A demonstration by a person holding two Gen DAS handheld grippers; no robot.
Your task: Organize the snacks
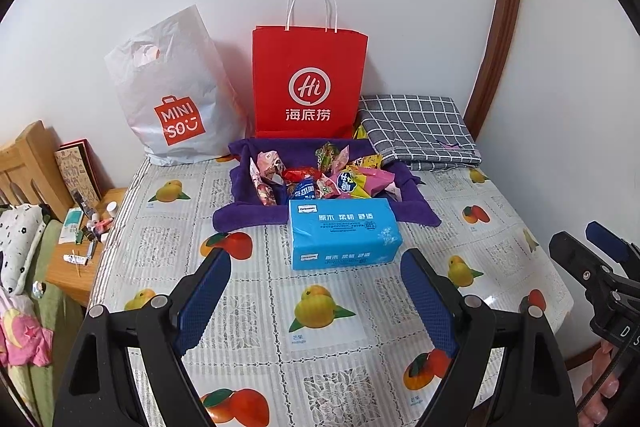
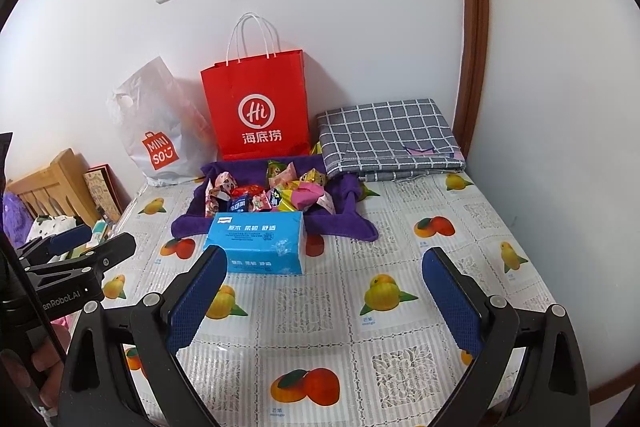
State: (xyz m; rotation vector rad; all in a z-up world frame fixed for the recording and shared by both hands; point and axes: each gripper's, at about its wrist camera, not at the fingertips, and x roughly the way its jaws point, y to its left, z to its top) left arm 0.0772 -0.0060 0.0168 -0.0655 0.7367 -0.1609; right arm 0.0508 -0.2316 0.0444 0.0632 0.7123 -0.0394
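Snacks fill purple cloth tray behind blue tissue pack.

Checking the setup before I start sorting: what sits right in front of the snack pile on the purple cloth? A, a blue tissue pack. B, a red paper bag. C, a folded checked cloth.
A: the blue tissue pack lies nearest the camera, before the snacks.
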